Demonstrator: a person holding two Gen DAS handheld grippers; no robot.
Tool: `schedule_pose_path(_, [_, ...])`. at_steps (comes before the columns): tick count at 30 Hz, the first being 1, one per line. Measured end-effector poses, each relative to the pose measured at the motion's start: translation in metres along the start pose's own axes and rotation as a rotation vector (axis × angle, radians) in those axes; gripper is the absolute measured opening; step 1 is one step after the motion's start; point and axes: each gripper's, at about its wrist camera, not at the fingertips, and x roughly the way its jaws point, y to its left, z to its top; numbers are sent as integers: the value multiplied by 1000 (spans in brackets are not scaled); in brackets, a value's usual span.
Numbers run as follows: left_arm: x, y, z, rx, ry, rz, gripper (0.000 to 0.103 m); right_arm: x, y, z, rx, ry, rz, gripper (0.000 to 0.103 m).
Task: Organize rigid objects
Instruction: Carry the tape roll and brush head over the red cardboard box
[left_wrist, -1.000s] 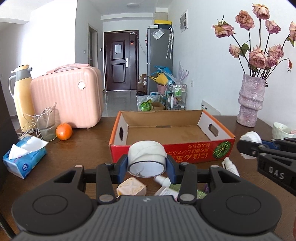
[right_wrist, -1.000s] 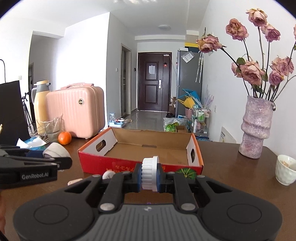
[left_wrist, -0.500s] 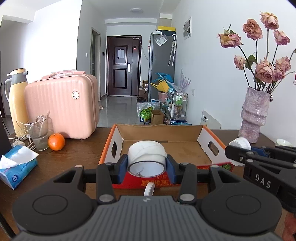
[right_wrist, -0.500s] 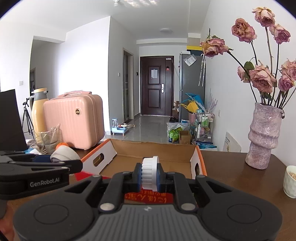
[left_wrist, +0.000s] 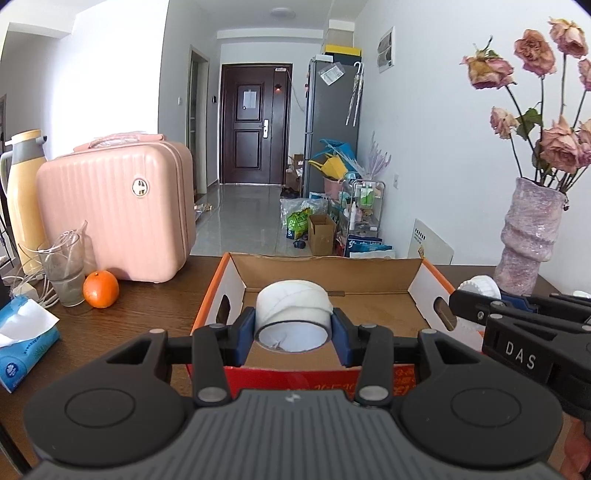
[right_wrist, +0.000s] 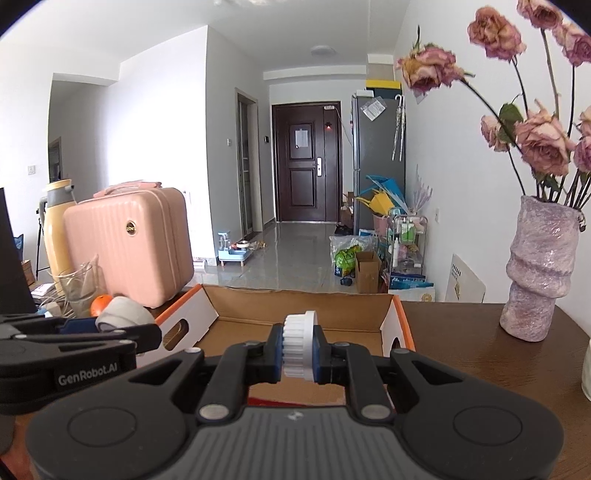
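Observation:
My left gripper (left_wrist: 293, 328) is shut on a white roll of tape (left_wrist: 291, 308), held over the near part of an open cardboard box (left_wrist: 332, 269) with a red front wall. My right gripper (right_wrist: 298, 349) is shut on a white ribbed disc (right_wrist: 299, 341), held edge-up above the same box (right_wrist: 295, 302). In the left wrist view the right gripper (left_wrist: 465, 301) reaches in from the right with the white disc (left_wrist: 480, 286) over the box's right wall. In the right wrist view the left gripper (right_wrist: 147, 330) and its tape roll (right_wrist: 122, 314) sit at the box's left wall.
On the dark wooden table (left_wrist: 147, 306) stand a pink case (left_wrist: 114, 210), a yellow thermos (left_wrist: 22, 199), a glass (left_wrist: 64, 269), an orange (left_wrist: 100, 289) and a blue tissue pack (left_wrist: 22, 343) at left. A purple vase of dried roses (right_wrist: 539, 269) stands at right.
Both grippers have moved forward over the table with their loads, from in front of the box's red wall to above its inside. The small items lying before the box have dropped out of view.

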Motion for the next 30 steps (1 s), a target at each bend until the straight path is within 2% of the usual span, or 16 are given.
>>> schedule_pose_path(17, [68, 4, 14, 8, 63, 36, 44, 68, -7, 4, -1, 87, -5, 14])
schedule_pose_path(30, [106, 12, 18, 12, 117, 72, 44, 100, -8, -1, -6, 120, -23, 14])
